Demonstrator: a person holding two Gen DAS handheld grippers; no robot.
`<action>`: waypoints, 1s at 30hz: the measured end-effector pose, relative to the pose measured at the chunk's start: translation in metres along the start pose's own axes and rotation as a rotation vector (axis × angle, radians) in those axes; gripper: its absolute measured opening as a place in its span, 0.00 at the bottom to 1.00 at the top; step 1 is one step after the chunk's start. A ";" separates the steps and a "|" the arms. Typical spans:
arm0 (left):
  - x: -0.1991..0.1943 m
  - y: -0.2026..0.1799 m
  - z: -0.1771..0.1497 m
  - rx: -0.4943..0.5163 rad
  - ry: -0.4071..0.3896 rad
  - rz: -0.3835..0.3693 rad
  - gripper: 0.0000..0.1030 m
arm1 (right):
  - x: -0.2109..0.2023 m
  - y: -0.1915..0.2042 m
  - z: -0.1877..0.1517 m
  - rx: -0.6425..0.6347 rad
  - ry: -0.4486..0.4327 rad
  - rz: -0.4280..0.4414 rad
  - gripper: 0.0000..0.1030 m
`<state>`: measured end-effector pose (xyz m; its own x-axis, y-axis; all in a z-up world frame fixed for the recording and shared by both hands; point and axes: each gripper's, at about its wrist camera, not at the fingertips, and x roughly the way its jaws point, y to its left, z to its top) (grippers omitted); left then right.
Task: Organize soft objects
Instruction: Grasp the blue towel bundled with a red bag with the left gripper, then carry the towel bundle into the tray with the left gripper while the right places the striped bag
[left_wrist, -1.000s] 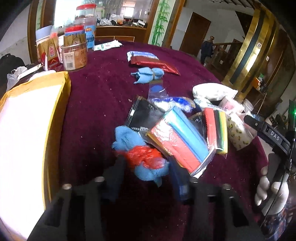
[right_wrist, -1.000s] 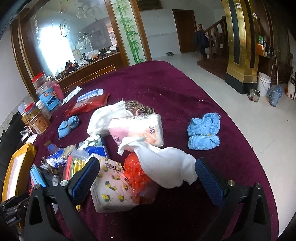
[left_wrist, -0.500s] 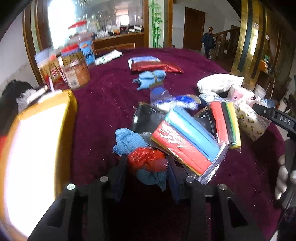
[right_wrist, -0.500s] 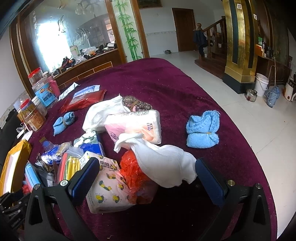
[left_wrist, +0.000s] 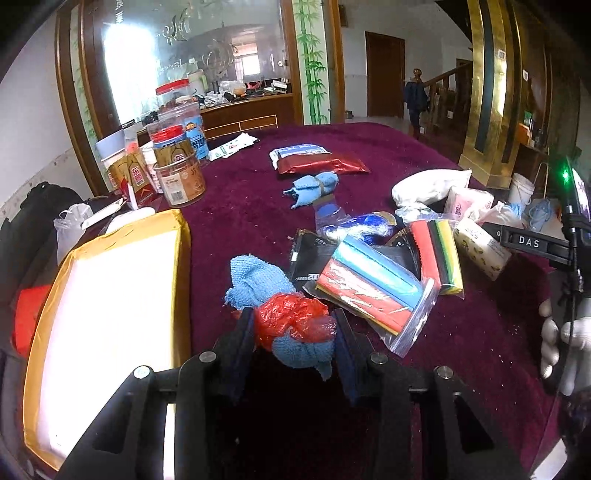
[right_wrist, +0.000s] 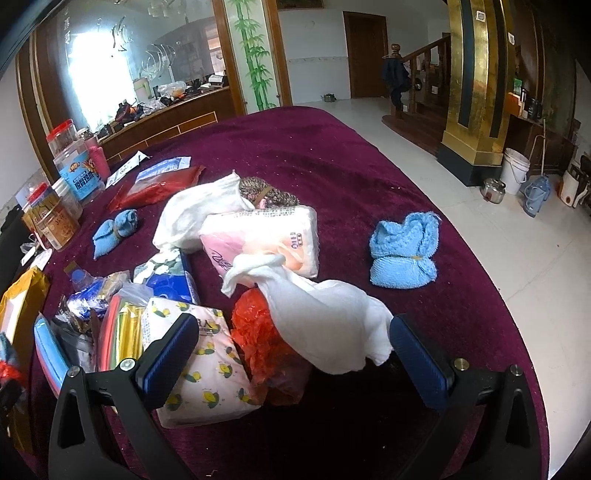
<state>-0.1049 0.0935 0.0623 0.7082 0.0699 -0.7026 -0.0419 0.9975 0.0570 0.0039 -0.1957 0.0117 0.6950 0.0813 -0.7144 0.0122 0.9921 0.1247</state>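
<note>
The left gripper (left_wrist: 295, 328), its jaws just drawn in, clamps a blue knitted cloth bundle wrapped in crumpled red plastic (left_wrist: 291, 325) at the near edge of the maroon-covered table (left_wrist: 240, 206). The right gripper (right_wrist: 291, 347) gapes wide around a white cloth (right_wrist: 332, 314), pads clear of it.

A blue knitted cloth bundle (left_wrist: 258, 284), wrapped in crumpled red plastic (left_wrist: 295, 317), is held clamped just above the maroon tablecloth (left_wrist: 240, 206); a second blue bundle (right_wrist: 404, 251) is seen lying apart near the table's edge
</note>
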 end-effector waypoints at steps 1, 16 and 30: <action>-0.002 0.004 -0.002 -0.007 0.000 -0.003 0.41 | 0.000 0.000 0.000 0.000 -0.001 -0.006 1.00; -0.012 0.040 -0.020 -0.093 -0.008 -0.074 0.41 | -0.061 0.047 -0.007 -0.118 -0.063 0.077 1.00; -0.038 0.093 -0.033 -0.222 -0.059 -0.120 0.41 | -0.035 0.100 -0.019 -0.191 0.092 0.166 0.91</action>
<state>-0.1585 0.1843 0.0708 0.7568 -0.0437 -0.6522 -0.1038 0.9771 -0.1860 -0.0330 -0.0970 0.0360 0.6075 0.2445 -0.7557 -0.2389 0.9636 0.1197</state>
